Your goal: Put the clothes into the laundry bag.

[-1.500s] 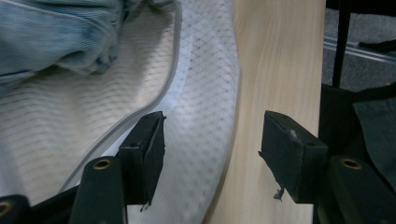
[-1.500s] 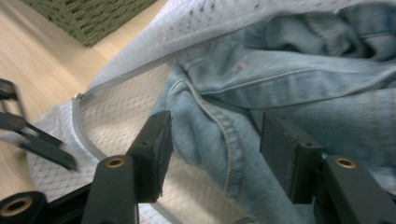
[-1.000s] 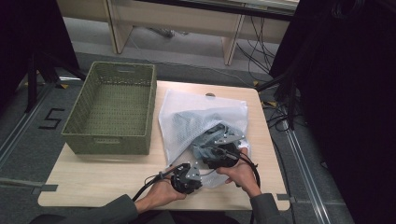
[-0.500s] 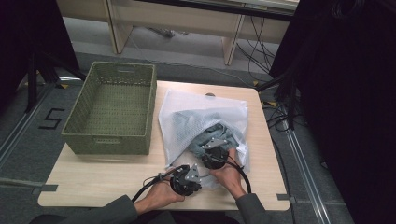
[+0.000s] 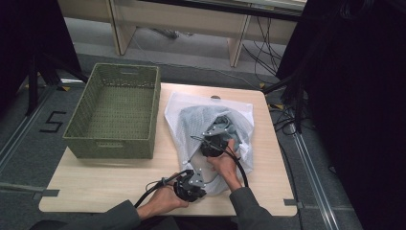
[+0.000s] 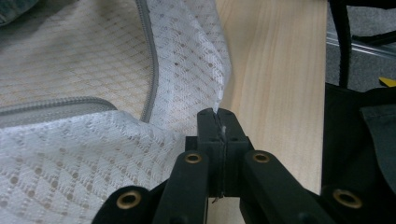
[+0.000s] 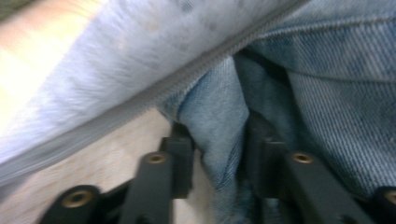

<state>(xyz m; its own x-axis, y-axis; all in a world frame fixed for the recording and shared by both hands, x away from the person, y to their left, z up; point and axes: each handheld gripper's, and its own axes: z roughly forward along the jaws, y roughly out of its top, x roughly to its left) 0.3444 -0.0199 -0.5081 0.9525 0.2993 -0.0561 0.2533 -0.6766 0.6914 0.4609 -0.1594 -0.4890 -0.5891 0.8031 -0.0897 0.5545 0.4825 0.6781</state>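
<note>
Two claws (image 5: 206,143), one mesh bag (image 5: 179,117)

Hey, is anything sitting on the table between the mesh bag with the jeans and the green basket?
Nothing visible does. The strip of table between the mesh bag and the green basket is bare. The jeans themselves lie partly inside the bag, whose zipper edge crosses over them.
</note>
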